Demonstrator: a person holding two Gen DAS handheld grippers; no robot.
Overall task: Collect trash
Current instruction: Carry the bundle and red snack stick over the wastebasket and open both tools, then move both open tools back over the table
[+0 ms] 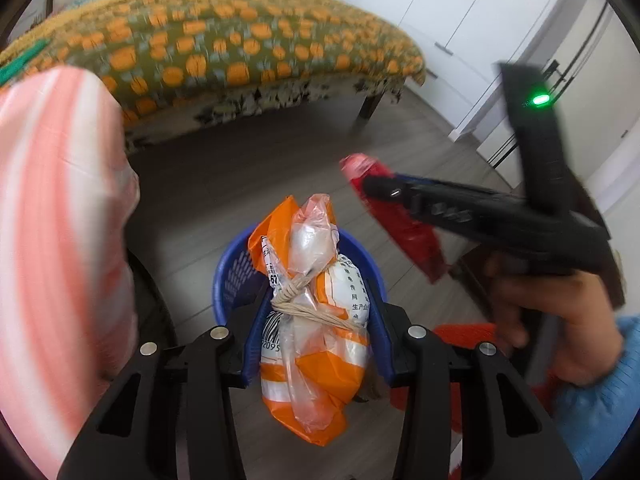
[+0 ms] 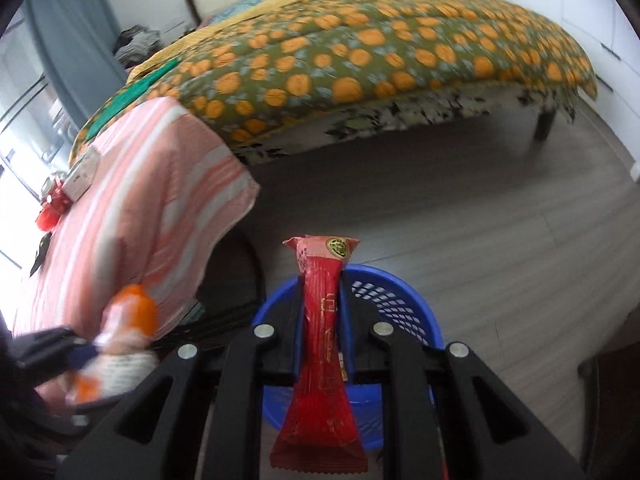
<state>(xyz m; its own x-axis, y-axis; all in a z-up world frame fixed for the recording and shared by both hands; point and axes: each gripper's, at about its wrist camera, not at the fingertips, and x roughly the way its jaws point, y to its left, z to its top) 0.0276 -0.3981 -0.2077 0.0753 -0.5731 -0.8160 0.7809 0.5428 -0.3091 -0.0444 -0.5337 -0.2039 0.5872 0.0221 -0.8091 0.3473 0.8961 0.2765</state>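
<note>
Both crinkly packets, orange bundle [image 1: 316,320] and red wrapper [image 2: 324,344], hang clamped above the perforated blue basket [image 2: 400,300]

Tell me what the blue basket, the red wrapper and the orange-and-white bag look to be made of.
Blue basket: moulded plastic, judging by its uniform colour and perforated lattice wall. Red wrapper: glossy printed film, likely plastic or foil, with crimped, serrated ends. Orange-and-white bag: thin translucent plastic, crinkled and shiny, tied with tan twine-like cord.

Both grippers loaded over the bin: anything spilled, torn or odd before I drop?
Nothing stands out. The left gripper grips the tied orange-and-white bag, the right gripper the red wrapper, both above the blue basket. No spill visible on the floor.
</note>
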